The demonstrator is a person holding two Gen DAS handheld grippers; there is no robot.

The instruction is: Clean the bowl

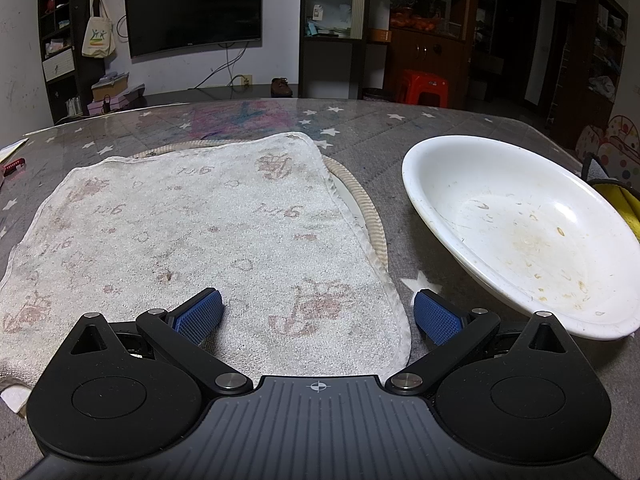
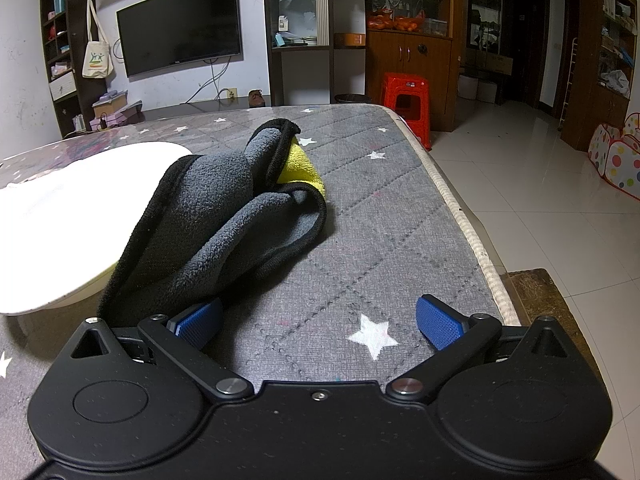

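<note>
From the left wrist, the shallow white plastic bowl (image 1: 520,232) sits tilted on the star-printed grey bench (image 1: 400,208), mouth toward the camera, right of a stained white towel (image 1: 200,240). It looks light, stiff and slick, with dried crumbs inside; the thin near rim seems the best hold. The left gripper (image 1: 318,314) has its jaws spread wide and empty. From the right wrist, the bowl's rim (image 2: 80,208) lies left of a soft, crumpled grey-and-yellow cloth (image 2: 224,216); the right gripper (image 2: 318,322) is likewise spread, holding nothing.
</note>
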